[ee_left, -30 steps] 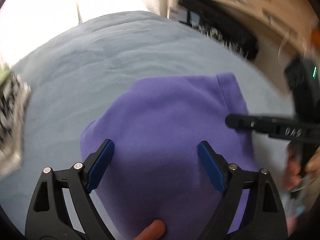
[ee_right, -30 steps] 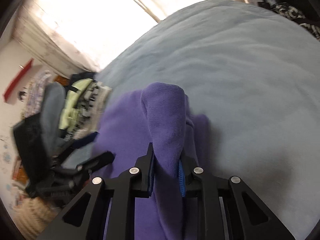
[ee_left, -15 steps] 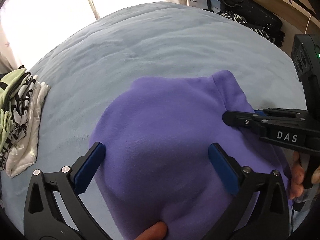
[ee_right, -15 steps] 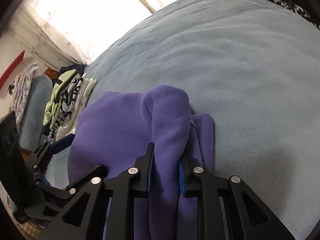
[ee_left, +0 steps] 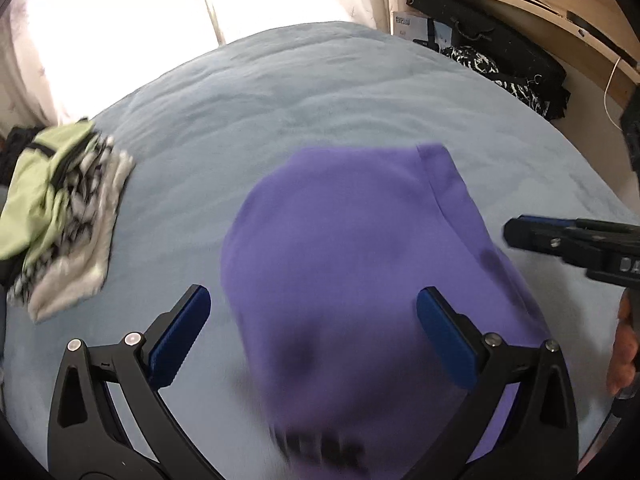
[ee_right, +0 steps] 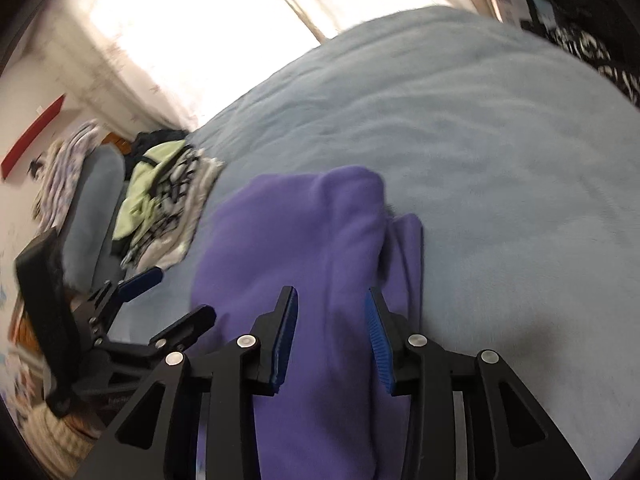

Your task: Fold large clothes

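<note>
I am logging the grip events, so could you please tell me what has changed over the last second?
The right gripper has let go: its fingers, shut on the purple garment's fold a second ago, now stand apart around it. The left gripper stays wide open over the garment, which still lies on the blue bedcover.

Inspector: Light source?

Assessor: Daylight through the curtained window (ee_left: 192, 4), blown out to white in both views.

Inspector: Sharpness?

Assessor: Motion blur smears the purple garment (ee_left: 360, 264), worst at its near edge; the clothes pile (ee_right: 160, 200) is soft. Fisheye bends the blue bedcover (ee_right: 480, 120); black corners vignette.
</note>
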A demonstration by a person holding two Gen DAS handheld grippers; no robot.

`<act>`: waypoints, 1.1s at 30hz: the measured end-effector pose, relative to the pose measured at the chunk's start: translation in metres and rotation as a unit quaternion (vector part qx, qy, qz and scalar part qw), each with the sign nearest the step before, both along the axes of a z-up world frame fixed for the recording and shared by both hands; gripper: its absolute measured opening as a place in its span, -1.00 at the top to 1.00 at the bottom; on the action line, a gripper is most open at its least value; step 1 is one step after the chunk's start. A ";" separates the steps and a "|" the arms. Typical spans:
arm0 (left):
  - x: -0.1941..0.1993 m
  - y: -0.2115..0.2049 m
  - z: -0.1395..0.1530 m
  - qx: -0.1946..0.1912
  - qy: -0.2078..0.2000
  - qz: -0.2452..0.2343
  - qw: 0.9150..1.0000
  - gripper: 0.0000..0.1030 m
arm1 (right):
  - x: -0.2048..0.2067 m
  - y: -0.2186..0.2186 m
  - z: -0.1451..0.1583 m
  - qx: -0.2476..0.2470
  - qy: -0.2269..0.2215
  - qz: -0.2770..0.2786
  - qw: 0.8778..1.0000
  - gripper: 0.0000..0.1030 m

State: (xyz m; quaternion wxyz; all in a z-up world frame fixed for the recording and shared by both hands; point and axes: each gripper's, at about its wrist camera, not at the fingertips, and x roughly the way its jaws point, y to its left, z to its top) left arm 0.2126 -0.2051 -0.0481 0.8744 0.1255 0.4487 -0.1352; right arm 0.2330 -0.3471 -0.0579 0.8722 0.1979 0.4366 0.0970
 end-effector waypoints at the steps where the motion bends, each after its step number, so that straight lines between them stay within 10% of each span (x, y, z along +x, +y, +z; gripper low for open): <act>1: -0.010 0.005 0.001 -0.011 0.007 0.000 1.000 -0.99 | -0.007 0.005 0.003 -0.003 -0.003 0.005 1.000 0.31; 6: -0.062 0.028 -0.001 -0.071 0.029 0.028 0.997 -0.95 | -0.051 0.035 -0.003 -0.020 -0.003 0.029 0.999 0.31; 11: -0.099 0.045 -0.023 -0.104 0.049 0.057 0.992 -0.45 | -0.084 0.039 -0.044 -0.040 0.039 0.025 0.998 0.37; 33: -0.119 0.059 -0.063 -0.161 0.046 0.077 0.983 -0.56 | -0.115 0.049 -0.101 -0.066 0.009 -0.009 0.998 0.59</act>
